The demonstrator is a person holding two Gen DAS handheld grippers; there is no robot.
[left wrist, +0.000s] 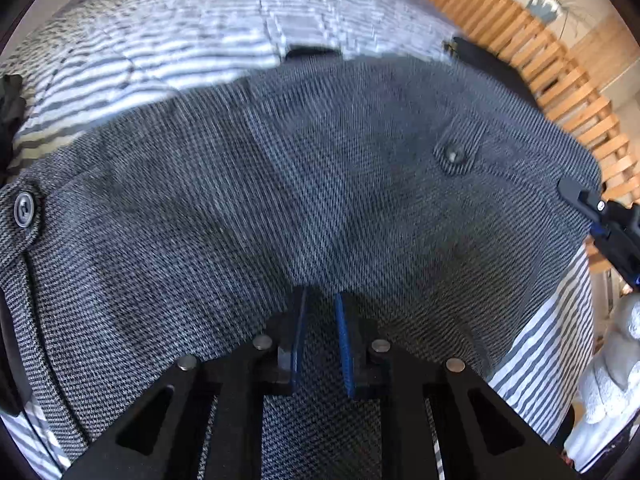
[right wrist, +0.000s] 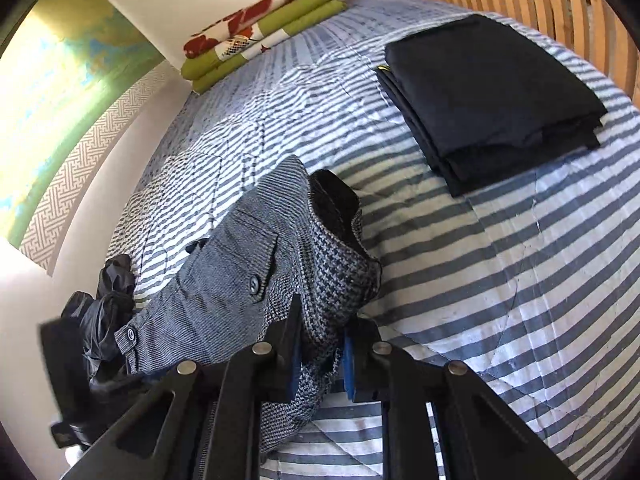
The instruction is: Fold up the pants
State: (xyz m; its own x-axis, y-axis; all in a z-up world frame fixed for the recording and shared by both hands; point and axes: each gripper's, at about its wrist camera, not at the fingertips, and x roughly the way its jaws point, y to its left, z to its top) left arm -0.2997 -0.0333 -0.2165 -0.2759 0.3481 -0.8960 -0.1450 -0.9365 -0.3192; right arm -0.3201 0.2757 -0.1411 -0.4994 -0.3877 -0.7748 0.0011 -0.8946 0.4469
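Grey woven pants [left wrist: 304,184] sit on the striped bed [right wrist: 500,272], waist end toward me, partly lifted off the quilt. Left fingers [left wrist: 322,320] nearly closed, pinching a ridge of the grey cloth near the waistband; a pocket button [left wrist: 24,209] is off to the left in that view. Right fingers [right wrist: 322,344] likewise almost shut on the edge of the pants, where the coarser houndstooth inner face [right wrist: 336,276] shows. Right tool [left wrist: 600,216] is also visible from the left wrist view, clamped at the far right edge of the cloth.

Judgement: both grips set, so this is the lift-and-carry for a fold.

How to do it well:
- keep both hands level, cloth taut between them, no sag in the middle
- carry the held edge over and match it to the opposite edge before lowering
- grip looks shallow on the right, so avoid jerks or it slips
- stay clear of the folded black stack [right wrist: 492,96] at the far side

Green and floral bedding [right wrist: 260,28] at the headboard is out of the way.
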